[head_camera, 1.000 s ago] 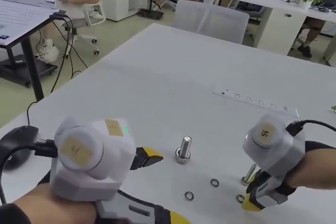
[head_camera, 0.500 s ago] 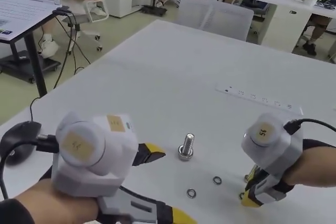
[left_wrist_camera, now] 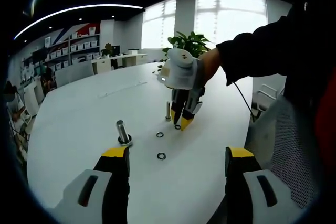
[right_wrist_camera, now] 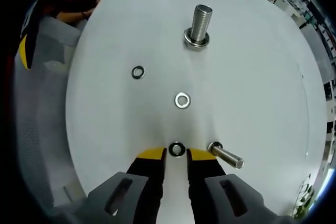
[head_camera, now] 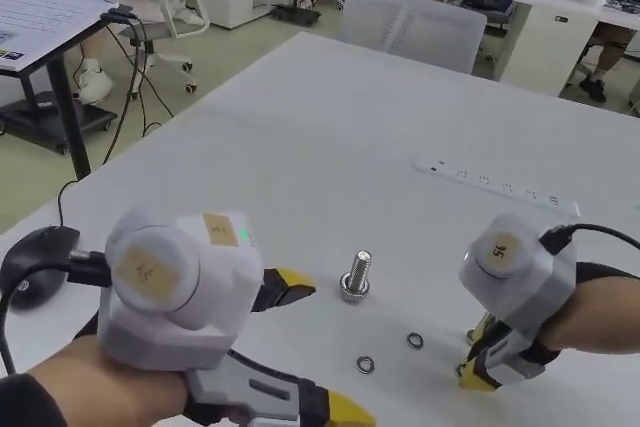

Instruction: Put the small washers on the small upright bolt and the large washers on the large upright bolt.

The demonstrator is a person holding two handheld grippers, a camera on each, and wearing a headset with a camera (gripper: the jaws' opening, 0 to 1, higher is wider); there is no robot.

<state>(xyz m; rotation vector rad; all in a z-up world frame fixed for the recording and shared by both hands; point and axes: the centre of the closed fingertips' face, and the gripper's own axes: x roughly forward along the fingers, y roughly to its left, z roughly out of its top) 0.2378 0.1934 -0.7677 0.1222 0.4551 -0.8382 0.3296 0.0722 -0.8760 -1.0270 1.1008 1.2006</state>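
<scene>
**Right gripper poised over the nearest washer**

Nearest the person, the left gripper [left_wrist_camera: 177,153] hangs with its jaws wide apart, holding nothing. The right gripper [right_wrist_camera: 177,154] has its jaws narrowly apart, tips straddling a washer [right_wrist_camera: 177,149] that lies flat on the table [right_wrist_camera: 257,77]. It does not look clamped. Close squarely on the rim and lift level. The small bolt [right_wrist_camera: 227,156] stands just beside it. Beyond lie a second washer [right_wrist_camera: 182,100] and a third washer [right_wrist_camera: 138,72], then the large bolt [right_wrist_camera: 199,22], ringed at its base.

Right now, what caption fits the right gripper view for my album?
Right gripper with jaws poised at a washer, beside the small bolt.
</scene>
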